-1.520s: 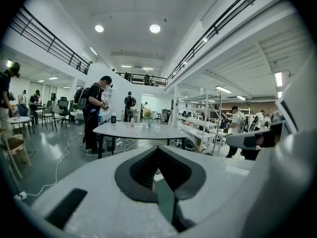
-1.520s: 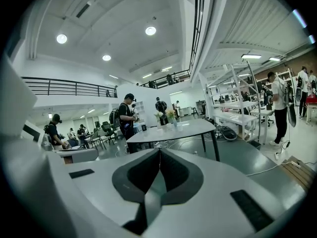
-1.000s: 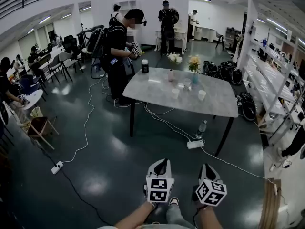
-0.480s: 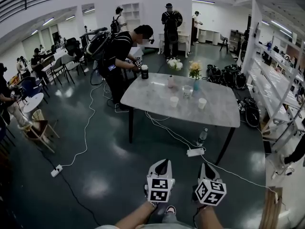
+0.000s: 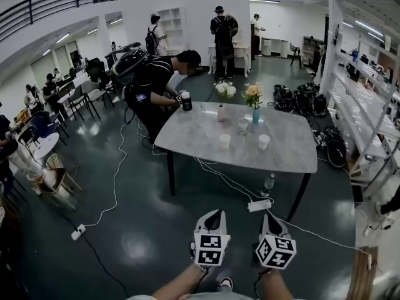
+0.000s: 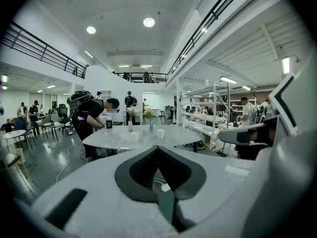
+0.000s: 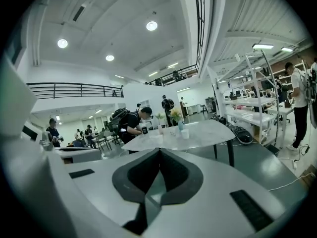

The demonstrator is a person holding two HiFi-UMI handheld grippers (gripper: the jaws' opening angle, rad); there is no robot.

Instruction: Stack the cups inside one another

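Three white cups stand apart on the grey table (image 5: 294, 152) far ahead: one at front left (image 5: 225, 140), one at front right (image 5: 264, 142), one behind them (image 5: 244, 125). My left gripper (image 5: 211, 216) and right gripper (image 5: 273, 221) hang side by side over the dark floor, well short of the table, both shut and empty. In the left gripper view the jaw tips (image 6: 158, 147) meet below the distant cups (image 6: 134, 136). The right gripper view shows the same closed tips (image 7: 159, 149) under the table (image 7: 198, 139) and a cup (image 7: 184, 133).
A person in black (image 5: 153, 80) bends over the table's far left corner beside a dark canister (image 5: 185, 100). Flower vases (image 5: 253, 99) stand at the back. White cables, a power strip (image 5: 259, 205) and a bottle (image 5: 267, 183) lie between me and the table. Shelving (image 5: 369, 105) lines the right.
The table and cups have drawn nearer in the head view as both grippers travel forward together. The person at the table has leaned further over it.
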